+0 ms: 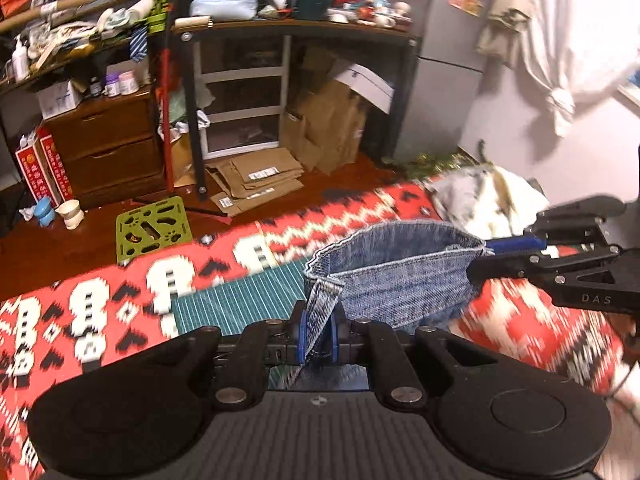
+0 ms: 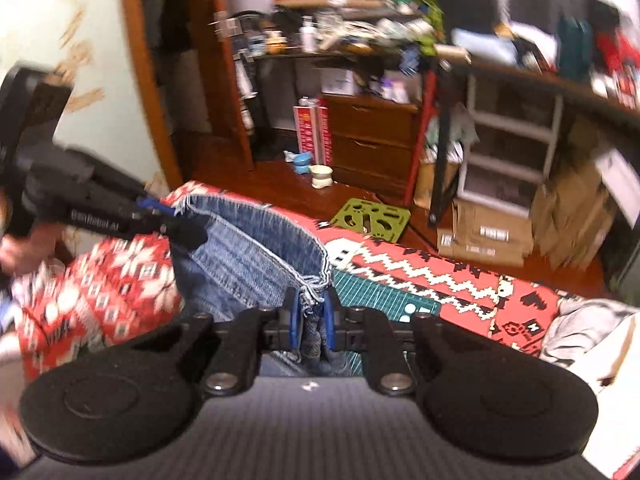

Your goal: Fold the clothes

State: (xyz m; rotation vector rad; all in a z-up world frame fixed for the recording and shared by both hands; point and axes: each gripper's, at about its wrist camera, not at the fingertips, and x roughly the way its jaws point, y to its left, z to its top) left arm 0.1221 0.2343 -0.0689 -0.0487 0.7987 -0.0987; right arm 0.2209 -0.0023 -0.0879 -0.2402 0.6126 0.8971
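Note:
A blue denim garment [image 1: 400, 280] hangs stretched between both grippers above the bed, its hemmed edge curving upward. At the bottom of the left wrist view my left gripper [image 1: 318, 320] is shut on one corner of the hem. My right gripper [image 1: 480, 258] comes in from the right and pinches the opposite corner. In the right wrist view the denim garment [image 2: 256, 256] sags between my right gripper [image 2: 310, 312], shut on a frayed corner, and my left gripper [image 2: 184, 224] at the left, which a hand [image 2: 16, 248] holds.
A red patterned blanket [image 1: 120, 292] covers the bed, with a teal striped mat [image 1: 240, 300] lying on it under the denim. A pale crumpled cloth [image 1: 488, 200] lies at the bed's far end. On the floor are a green perforated board [image 1: 152, 228], flattened cardboard [image 1: 256, 184] and bowls [image 1: 70, 212].

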